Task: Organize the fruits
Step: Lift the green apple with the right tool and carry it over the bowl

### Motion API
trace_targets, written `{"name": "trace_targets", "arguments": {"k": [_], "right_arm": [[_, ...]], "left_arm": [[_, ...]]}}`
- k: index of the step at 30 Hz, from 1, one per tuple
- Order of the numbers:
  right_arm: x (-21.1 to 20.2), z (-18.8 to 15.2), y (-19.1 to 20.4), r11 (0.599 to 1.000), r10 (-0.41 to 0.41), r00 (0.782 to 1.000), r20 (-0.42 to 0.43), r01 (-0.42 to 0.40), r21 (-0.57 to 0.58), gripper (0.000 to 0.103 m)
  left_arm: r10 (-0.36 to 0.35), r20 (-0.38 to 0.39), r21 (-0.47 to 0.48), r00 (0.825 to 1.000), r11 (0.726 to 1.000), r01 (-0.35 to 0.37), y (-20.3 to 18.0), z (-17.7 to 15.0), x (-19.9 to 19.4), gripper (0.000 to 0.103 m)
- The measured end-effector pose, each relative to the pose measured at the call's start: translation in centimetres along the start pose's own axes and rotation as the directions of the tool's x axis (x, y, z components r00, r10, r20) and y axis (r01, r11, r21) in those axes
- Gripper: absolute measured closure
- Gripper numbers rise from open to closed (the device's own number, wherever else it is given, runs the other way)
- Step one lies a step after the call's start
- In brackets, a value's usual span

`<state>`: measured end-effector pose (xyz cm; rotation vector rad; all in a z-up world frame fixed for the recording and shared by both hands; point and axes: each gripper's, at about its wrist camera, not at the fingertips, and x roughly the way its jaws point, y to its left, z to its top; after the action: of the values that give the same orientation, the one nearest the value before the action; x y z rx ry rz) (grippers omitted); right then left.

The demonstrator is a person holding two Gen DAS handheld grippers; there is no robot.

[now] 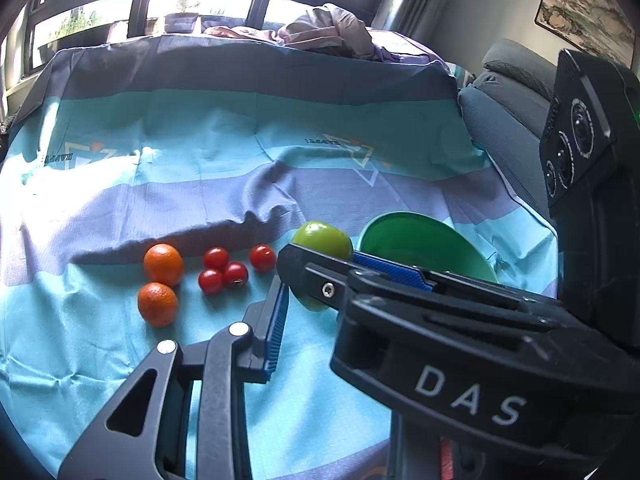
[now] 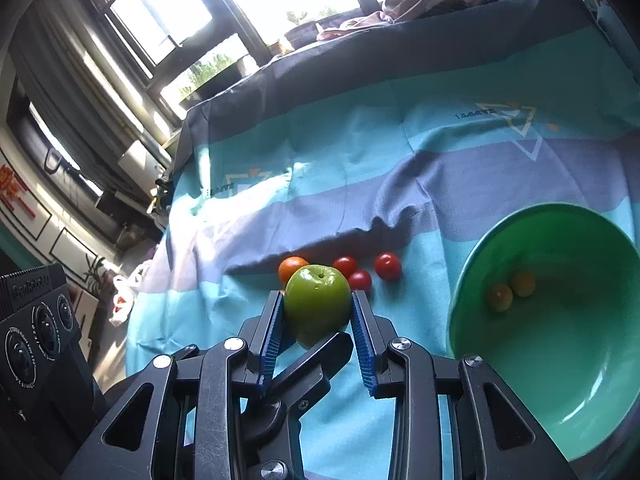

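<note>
My right gripper (image 2: 318, 312) is shut on a green apple (image 2: 317, 300) and holds it above the cloth, left of a green bowl (image 2: 580, 392). The bowl holds two small yellow-orange fruits (image 2: 510, 290). In the left wrist view the apple (image 1: 322, 238) sits in the right gripper's fingers (image 1: 384, 270), beside the bowl (image 1: 424, 240). Two oranges (image 1: 161, 284) and several cherry tomatoes (image 1: 234, 266) lie on the cloth. Only the left finger (image 1: 276, 316) of my left gripper shows; the right gripper hides the rest.
A blue and purple striped cloth (image 1: 200, 184) covers the table. Crumpled fabric (image 1: 324, 32) lies at the far edge below the windows. A grey sofa (image 1: 508, 112) stands to the right.
</note>
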<state>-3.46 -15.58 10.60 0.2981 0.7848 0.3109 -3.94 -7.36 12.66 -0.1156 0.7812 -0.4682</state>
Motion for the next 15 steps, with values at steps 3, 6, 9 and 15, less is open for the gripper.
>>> {"name": "trace_targets", "arguments": {"k": [3, 6, 9, 15], "right_arm": [[-0.8, 0.1, -0.7, 1.000, -0.010, 1.000, 0.014, 0.010, 0.009, 0.068], [-2.0, 0.3, -1.7, 1.000, -0.011, 0.999, 0.036, 0.011, 0.019, 0.068], [-3.2, 0.5, -2.8, 1.000, -0.022, 0.998, 0.063, 0.020, 0.024, 0.068], [-5.3, 0.8, -5.5, 0.997, -0.052, 0.994, 0.101, 0.046, 0.060, 0.068]], "left_arm": [[-0.005, -0.002, 0.023, 1.000, 1.000, 0.005, -1.3, 0.4, 0.2, 0.073], [-0.010, 0.004, 0.053, 1.000, 0.999, 0.010, -2.7, 0.8, 0.4, 0.073], [-0.030, 0.010, 0.074, 0.999, 0.997, 0.030, -4.2, 1.2, 0.9, 0.073], [-0.078, 0.007, 0.122, 0.997, 0.990, 0.076, -7.0, 1.7, 2.3, 0.073]]}}
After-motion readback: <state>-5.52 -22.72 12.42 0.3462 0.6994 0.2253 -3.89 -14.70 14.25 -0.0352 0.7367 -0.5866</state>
